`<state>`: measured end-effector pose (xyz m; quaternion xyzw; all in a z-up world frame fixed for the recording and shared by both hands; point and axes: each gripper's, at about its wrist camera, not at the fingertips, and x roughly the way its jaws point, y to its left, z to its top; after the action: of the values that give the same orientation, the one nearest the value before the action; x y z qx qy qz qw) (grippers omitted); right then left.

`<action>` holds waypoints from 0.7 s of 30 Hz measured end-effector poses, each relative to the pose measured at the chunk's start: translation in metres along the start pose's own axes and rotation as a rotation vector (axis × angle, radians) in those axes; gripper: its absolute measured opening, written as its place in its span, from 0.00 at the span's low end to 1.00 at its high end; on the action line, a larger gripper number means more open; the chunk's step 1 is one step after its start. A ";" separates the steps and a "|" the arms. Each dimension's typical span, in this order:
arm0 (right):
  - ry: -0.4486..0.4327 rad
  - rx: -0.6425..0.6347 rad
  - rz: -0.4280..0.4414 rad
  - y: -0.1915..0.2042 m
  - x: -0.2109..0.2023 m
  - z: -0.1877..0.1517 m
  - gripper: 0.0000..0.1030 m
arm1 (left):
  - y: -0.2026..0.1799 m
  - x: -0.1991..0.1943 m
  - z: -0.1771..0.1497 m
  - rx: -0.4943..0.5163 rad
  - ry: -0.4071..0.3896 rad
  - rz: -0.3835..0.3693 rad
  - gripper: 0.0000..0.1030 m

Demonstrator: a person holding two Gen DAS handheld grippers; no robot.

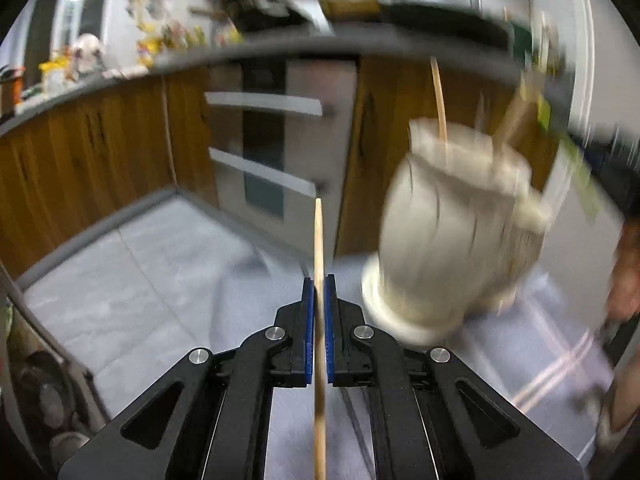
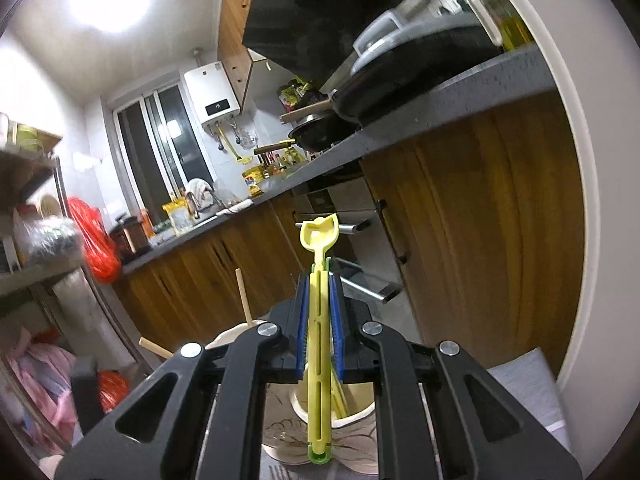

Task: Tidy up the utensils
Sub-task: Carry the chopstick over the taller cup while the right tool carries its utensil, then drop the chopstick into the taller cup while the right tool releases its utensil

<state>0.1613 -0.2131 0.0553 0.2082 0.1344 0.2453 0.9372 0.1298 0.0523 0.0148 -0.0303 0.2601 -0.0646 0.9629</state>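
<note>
Kitchen water heater [image 2: 214, 96] displays "15"; left gripper [image 1: 319, 286] clamps chopstick [image 1: 318, 240], right gripper [image 2: 319, 280] clamps closed yellow tongs [image 2: 319, 340].

Home kitchen: countertop [image 2: 460, 108], oven [image 1: 264, 148], pans [image 2: 420, 80].

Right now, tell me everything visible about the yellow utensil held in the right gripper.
The yellow utensil looks like a slim plastic piece with long slots down its shaft, a small scoop-shaped end pointing away from the camera, and a green tip at the near end. It runs straight along the right gripper, whose blue pads are shut on its shaft. It is held in the air above a cream holder; whether it touches that, I cannot tell.
</note>
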 end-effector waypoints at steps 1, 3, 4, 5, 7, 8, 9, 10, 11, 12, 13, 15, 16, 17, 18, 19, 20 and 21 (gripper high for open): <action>-0.003 0.018 0.013 -0.003 0.001 -0.002 0.10 | 0.002 -0.007 0.008 -0.014 -0.050 -0.014 0.05; -0.011 0.046 0.033 -0.008 0.004 -0.005 0.10 | 0.003 -0.012 0.024 -0.032 -0.119 -0.037 0.05; -0.016 0.061 0.045 -0.011 0.005 -0.008 0.10 | 0.003 -0.015 0.036 -0.047 -0.170 -0.074 0.05; -0.023 0.077 0.051 -0.013 0.006 -0.010 0.10 | 0.000 -0.015 0.043 -0.056 -0.189 -0.087 0.05; -0.029 0.106 0.057 -0.018 0.008 -0.012 0.10 | -0.004 -0.011 0.060 -0.094 -0.237 -0.148 0.05; -0.032 0.126 0.065 -0.021 0.008 -0.013 0.10 | -0.006 -0.008 0.066 -0.112 -0.257 -0.172 0.05; -0.034 0.136 0.066 -0.024 0.008 -0.013 0.10 | -0.008 -0.004 0.075 -0.134 -0.287 -0.191 0.05; -0.037 0.142 0.065 -0.025 0.008 -0.012 0.10 | -0.010 -0.001 0.081 -0.151 -0.311 -0.211 0.05; -0.040 0.152 0.065 -0.027 0.008 -0.012 0.10 | -0.012 0.001 0.085 -0.167 -0.330 -0.229 0.05; -0.041 0.158 0.066 -0.028 0.008 -0.012 0.10 | -0.014 0.004 0.092 -0.193 -0.367 -0.253 0.05; -0.040 0.163 0.067 -0.029 0.007 -0.011 0.10 | -0.018 0.003 0.096 -0.203 -0.386 -0.256 0.05; -0.038 0.169 0.067 -0.030 0.008 -0.011 0.10 | -0.028 0.010 0.105 -0.210 -0.409 -0.264 0.05; -0.038 0.169 0.068 -0.030 0.008 -0.011 0.10 | -0.033 0.015 0.109 -0.201 -0.414 -0.251 0.05; -0.038 0.169 0.068 -0.030 0.009 -0.011 0.10 | -0.036 0.018 0.111 -0.191 -0.418 -0.236 0.05; -0.041 0.166 0.068 -0.030 0.008 -0.010 0.10 | -0.040 0.020 0.111 -0.182 -0.421 -0.227 0.05; -0.043 0.165 0.067 -0.030 0.009 -0.010 0.10 | -0.043 0.024 0.113 -0.181 -0.424 -0.230 0.05; -0.046 0.163 0.066 -0.030 0.008 -0.010 0.10 | -0.044 0.027 0.115 -0.187 -0.424 -0.233 0.05; -0.046 0.162 0.065 -0.029 0.008 -0.011 0.10 | -0.047 0.031 0.117 -0.193 -0.427 -0.240 0.05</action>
<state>0.1762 -0.2282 0.0313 0.2931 0.1253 0.2593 0.9117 0.2105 0.0040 0.1051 -0.1654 0.0506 -0.1453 0.9741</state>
